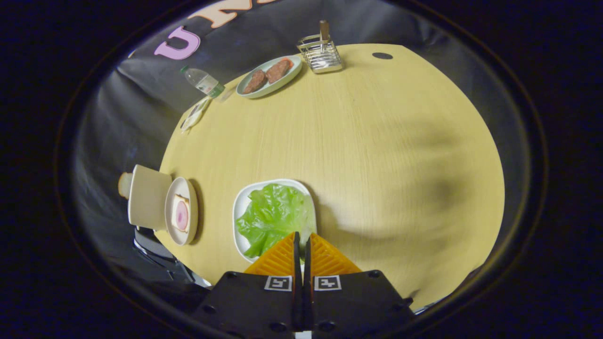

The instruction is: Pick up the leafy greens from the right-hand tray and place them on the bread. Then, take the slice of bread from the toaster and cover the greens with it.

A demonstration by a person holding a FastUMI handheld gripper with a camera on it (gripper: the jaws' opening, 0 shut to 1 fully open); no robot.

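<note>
Gripper view: the two orange ribbed fingers (302,242) are closed nearly together, thin dark slit between them, nothing held. Tips sit over the near edge of the crinkled green lettuce leaf (273,217), which lies in a white rounded-square tray (241,203) just ahead of the fingers on the pale wood-grain tabletop (386,155); can't tell if the tips touch the leaf. Off to the left of the tray, apart from it, a small round white plate (172,227) carries a bread slice with a pink round of meat (181,214). Touching that plate's far side is a cream boxy toaster (147,197) with a slice of bread (124,184) poking out. Far across the tabletop: oval pale-green plate (287,77) with two brown patties (266,76), wire metal rack (322,52) beside it, clear plastic bottle with green cap (202,82) at the edge.
</note>
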